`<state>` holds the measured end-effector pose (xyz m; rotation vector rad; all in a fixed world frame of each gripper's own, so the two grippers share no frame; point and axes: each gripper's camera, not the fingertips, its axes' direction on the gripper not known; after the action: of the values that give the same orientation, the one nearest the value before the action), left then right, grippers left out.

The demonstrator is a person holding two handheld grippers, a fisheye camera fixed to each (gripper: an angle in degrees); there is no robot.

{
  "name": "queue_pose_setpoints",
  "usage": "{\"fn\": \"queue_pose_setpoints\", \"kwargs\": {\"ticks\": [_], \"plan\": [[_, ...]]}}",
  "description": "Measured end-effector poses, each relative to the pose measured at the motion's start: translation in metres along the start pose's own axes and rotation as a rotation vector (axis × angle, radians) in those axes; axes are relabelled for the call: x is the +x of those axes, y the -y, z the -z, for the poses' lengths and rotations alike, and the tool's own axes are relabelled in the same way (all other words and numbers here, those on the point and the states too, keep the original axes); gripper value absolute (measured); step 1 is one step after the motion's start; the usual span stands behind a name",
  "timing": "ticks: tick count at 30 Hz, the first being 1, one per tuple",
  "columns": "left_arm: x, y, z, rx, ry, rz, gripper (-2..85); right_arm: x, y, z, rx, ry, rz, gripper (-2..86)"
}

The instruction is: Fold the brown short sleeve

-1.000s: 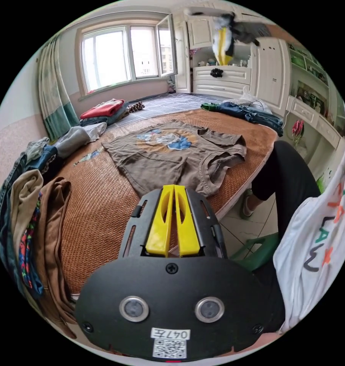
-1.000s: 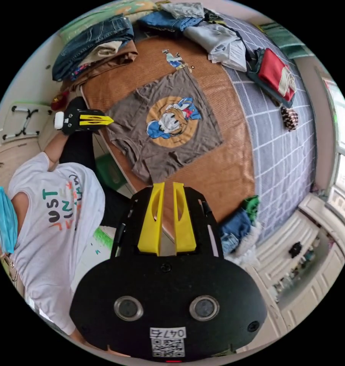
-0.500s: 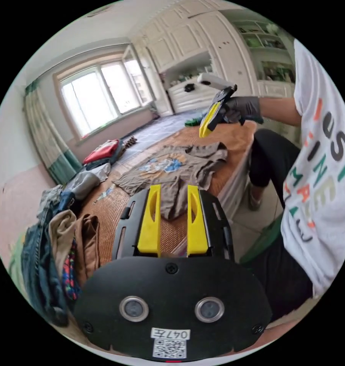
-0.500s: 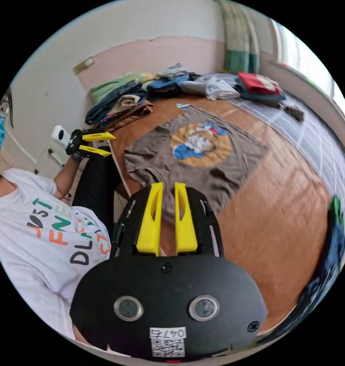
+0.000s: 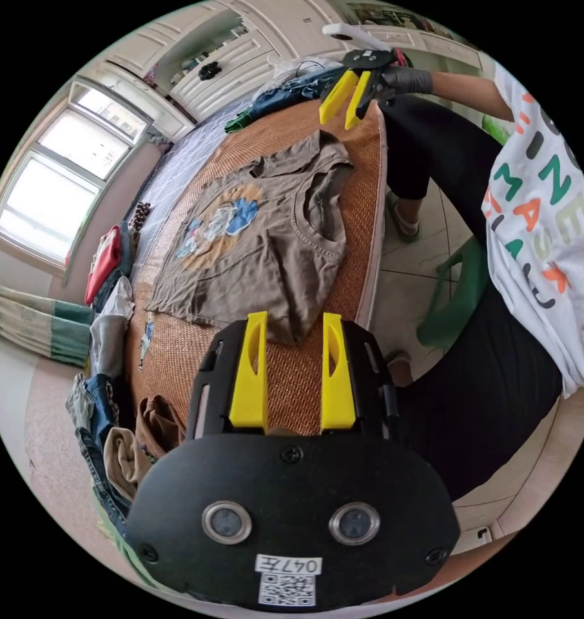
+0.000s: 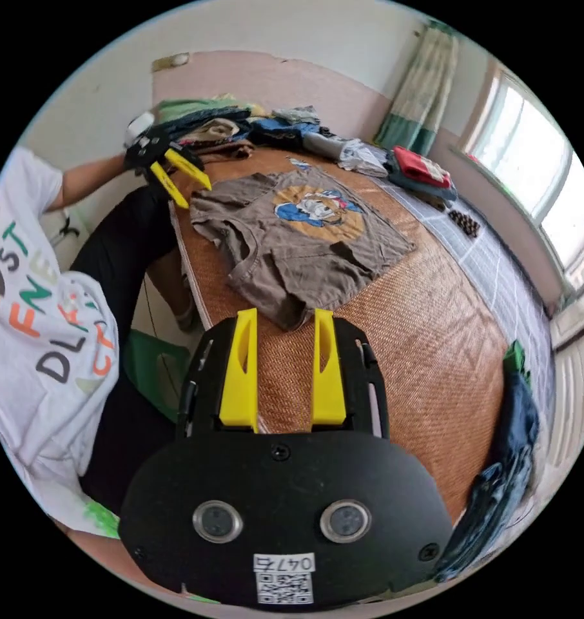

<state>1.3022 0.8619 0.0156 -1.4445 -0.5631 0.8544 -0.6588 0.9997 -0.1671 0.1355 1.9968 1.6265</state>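
So, in the left gripper view the brown short sleeve (image 5: pixel 253 251) is seen spread flat, print side up, on the woven mat of the bed (image 5: pixel 305 380), in the centre and upper centre of the frame. The left gripper (image 5: pixel 293 329) sits at lower centre with its fingers (image 5: pixel 250 374) spread apart, nothing pinched, one sleeve end lying just past the tips. The right gripper (image 5: pixel 343 103) is spotted at the top of the frame, fingers also spread, hanging near the other sleeve.

In the right gripper view the shirt (image 6: pixel 305 238) is found in the upper centre, with the right gripper (image 6: pixel 284 322) at lower centre, open and empty, the near sleeve just beyond its tips. The left gripper (image 6: pixel 182 177) is seen at upper left beside the far sleeve.

The fabric is judged soft, light and floppy, so it would probably be best taken at the sleeve ends or shoulder seams, pinching both layers.

Compared with half a second ago, the right fingers are spread wider, and both grippers have been brought lower and closer to the sleeves.
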Motion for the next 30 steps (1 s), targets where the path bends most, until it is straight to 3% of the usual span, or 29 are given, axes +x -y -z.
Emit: {"fn": "queue_pose_setpoints", "kwargs": {"ticks": [4,6,15,20,26,30], "plan": [[-0.035,-0.008,-0.028,-0.027,-0.070,0.010,6.3,-0.016,-0.014,-0.020,-0.087,-0.069,0.237,8.1],[-0.048,-0.014,-0.040,-0.047,-0.014,0.024,3.6,-0.014,-0.022,-0.022,-0.087,-0.059,0.269,5.5],[-0.125,-0.083,-0.083,-0.046,-0.199,0.094,0.4,0.025,-0.079,0.014,-0.096,0.161,0.242,-0.8],[-0.174,-0.166,-0.083,0.095,-0.396,0.202,0.4,0.024,-0.109,0.070,-0.117,0.241,0.244,-0.7],[-0.314,-0.238,-0.126,0.223,-0.478,0.342,1.0,0.127,-0.102,0.078,-0.114,0.252,0.078,0.0],[-0.437,-0.272,-0.193,0.199,-0.496,0.518,2.9,0.237,-0.095,0.015,-0.131,0.295,-0.108,4.3]]}}
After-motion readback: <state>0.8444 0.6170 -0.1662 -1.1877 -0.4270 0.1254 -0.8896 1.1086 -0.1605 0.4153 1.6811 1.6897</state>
